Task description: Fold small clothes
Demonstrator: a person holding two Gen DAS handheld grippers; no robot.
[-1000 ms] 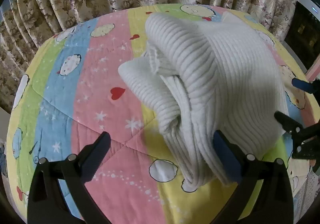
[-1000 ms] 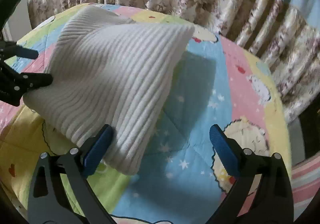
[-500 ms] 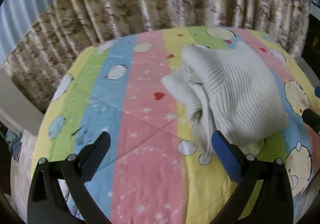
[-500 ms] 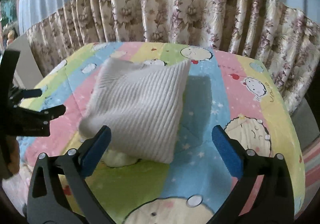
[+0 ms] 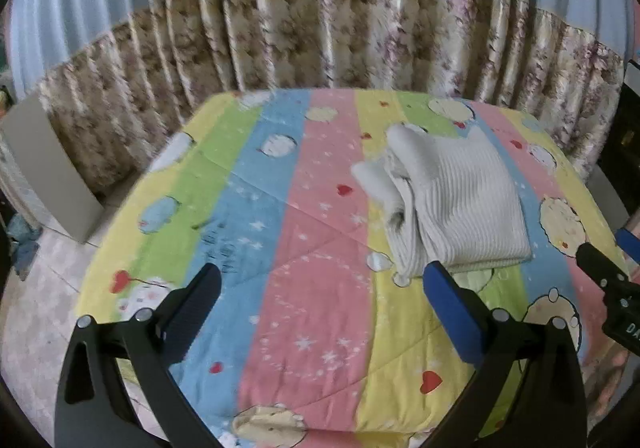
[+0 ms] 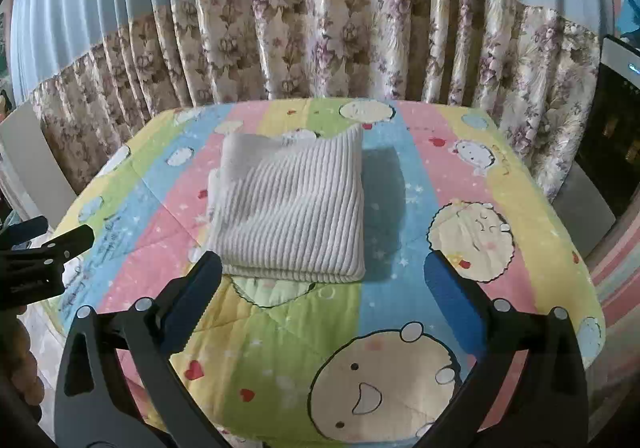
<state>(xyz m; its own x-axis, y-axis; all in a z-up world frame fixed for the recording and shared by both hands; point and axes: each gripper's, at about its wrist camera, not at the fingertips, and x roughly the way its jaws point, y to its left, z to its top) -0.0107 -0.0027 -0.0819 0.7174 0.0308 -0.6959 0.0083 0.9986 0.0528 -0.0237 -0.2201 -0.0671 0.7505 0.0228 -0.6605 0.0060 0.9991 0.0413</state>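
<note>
A white ribbed knit garment (image 5: 456, 204) (image 6: 296, 208) lies folded into a thick square on the striped cartoon quilt (image 5: 312, 288) (image 6: 404, 232). Its bunched layers show along the left side in the left wrist view. My left gripper (image 5: 324, 288) is open and empty, held back from the garment over the pink stripe. Open and empty too, my right gripper (image 6: 324, 280) hovers just short of the garment's near folded edge. The right gripper's fingers (image 5: 600, 268) show at the right edge of the left wrist view, and the left gripper's fingers (image 6: 52, 244) at the left edge of the right wrist view.
Floral curtains (image 6: 320, 48) hang close behind the quilt-covered table. A grey panel (image 5: 44, 172) stands at the left on a tiled floor (image 5: 36, 288). A dark cabinet (image 6: 616, 136) stands at the right. A hand (image 6: 20, 360) holds the left gripper.
Both grippers have pulled back and up from the garment, which now looks smaller and lies alone on the quilt. The jaws stayed open throughout.
</note>
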